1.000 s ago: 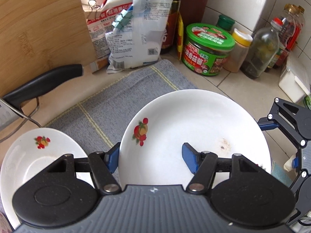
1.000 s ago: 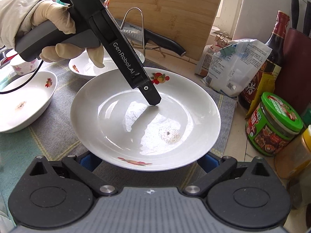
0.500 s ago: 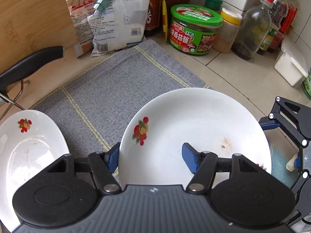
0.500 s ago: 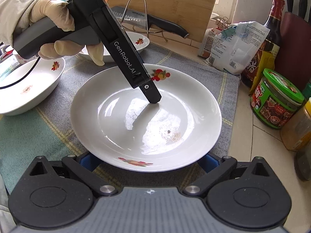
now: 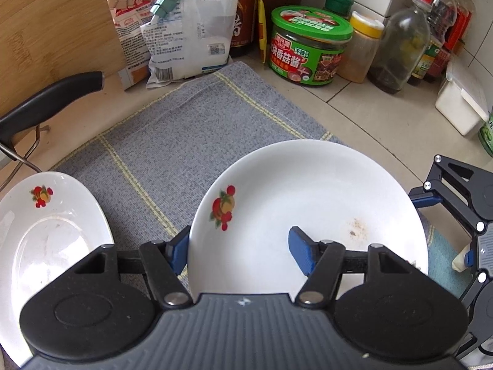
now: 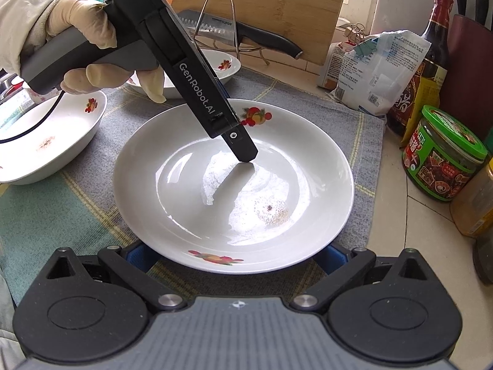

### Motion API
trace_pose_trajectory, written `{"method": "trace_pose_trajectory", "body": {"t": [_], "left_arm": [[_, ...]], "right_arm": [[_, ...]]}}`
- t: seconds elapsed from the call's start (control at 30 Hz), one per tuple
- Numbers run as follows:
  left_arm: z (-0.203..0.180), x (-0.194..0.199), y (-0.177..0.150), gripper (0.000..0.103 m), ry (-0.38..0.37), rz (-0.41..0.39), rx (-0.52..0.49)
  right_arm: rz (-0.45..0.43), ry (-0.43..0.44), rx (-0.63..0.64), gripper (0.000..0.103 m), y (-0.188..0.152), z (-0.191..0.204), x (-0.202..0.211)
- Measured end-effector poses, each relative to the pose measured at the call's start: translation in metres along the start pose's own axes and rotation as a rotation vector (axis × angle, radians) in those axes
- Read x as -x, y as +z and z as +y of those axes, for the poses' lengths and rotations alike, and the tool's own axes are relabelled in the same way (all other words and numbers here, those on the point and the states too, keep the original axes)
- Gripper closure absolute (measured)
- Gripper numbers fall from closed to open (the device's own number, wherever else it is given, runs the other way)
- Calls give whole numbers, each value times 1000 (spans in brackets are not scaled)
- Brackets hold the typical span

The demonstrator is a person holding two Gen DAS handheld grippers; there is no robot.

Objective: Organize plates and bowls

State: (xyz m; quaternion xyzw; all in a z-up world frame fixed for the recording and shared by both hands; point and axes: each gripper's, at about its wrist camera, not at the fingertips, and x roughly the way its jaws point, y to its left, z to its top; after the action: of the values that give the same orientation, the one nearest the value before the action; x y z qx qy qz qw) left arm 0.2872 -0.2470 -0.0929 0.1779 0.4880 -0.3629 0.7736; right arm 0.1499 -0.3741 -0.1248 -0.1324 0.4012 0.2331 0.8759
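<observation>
the white plate (image 5: 308, 203) with fruit prints fills the lower centre of both views, over a grey cloth (image 5: 191, 129) on the surface. the left tool (image 5: 240, 246) straddles its rim, 1 blue pad outside and 1 inside (jaws just eased wider; contact unclear). the right tool (image 6: 234, 256) sits at the bottom edge, its pads hidden under the plate, so its state can't be told. a second dish (image 5: 40, 234) lies lower left.

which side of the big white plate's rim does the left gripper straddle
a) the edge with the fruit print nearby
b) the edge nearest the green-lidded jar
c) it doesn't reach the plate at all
a: the left gripper has one finger outside and one over the plate, beside the fruit print.
</observation>
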Motion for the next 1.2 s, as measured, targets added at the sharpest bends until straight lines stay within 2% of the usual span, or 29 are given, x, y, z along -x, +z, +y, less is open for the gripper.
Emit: {"method": "trace_pose_trajectory", "body": {"t": [0.07,0.17,0.2,0.4,0.63,0.87,1.03,1.2], "left_arm": [[-1,1,0,31,-4,-4,1],[-4,6,-1,12,6,-29,-6],[-5,8,-1,11,19,-40,-7],[-5,32,-6,11,65,-94,32],[-4,80,-22,8,143,-176,122],[0,118,-53,8,250,-248,264],[7,135,-80,7,291,-254,346],[16,149,-105,7,307,-275,389]], "right_arm": [[2,1,-3,0,0,0,-1],[7,0,-5,0,1,0,-1],[9,1,-8,0,1,0,-1],[15,-8,-9,0,0,0,6],[6,-20,-4,0,-1,2,28],[-65,-39,-62,0,5,0,49],[-114,-36,-83,0,18,5,48],[-140,-44,-63,0,29,29,46]]}}
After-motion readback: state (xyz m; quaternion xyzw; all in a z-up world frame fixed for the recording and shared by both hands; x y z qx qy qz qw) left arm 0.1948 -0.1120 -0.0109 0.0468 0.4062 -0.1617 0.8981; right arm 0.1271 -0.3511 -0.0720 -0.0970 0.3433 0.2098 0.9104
